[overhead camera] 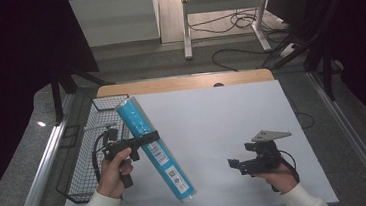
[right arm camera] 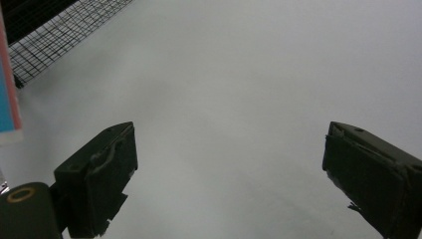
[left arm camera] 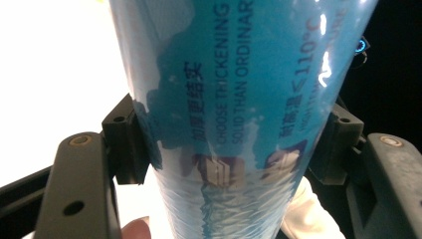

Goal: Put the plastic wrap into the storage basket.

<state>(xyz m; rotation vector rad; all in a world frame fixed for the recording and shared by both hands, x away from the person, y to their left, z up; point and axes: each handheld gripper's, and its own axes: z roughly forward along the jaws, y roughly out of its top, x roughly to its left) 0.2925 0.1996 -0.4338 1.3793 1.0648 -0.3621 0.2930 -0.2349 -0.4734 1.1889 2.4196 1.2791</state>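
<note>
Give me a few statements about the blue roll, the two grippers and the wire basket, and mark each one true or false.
1. The left gripper has its fingers closed on the blue roll. True.
2. The right gripper holds a second roll. False: it is open with nothing between its fingers, above the white table surface.
3. The blue roll lies inside the wire basket. False: it is held tilted, mostly over the white surface beside the basket.
4. The wire basket sits at the left edge of the table. True.
5. The roll carries printed text. True.

One blue roll (overhead camera: pixel 156 152), one wire basket (overhead camera: pixel 88 156)
</note>
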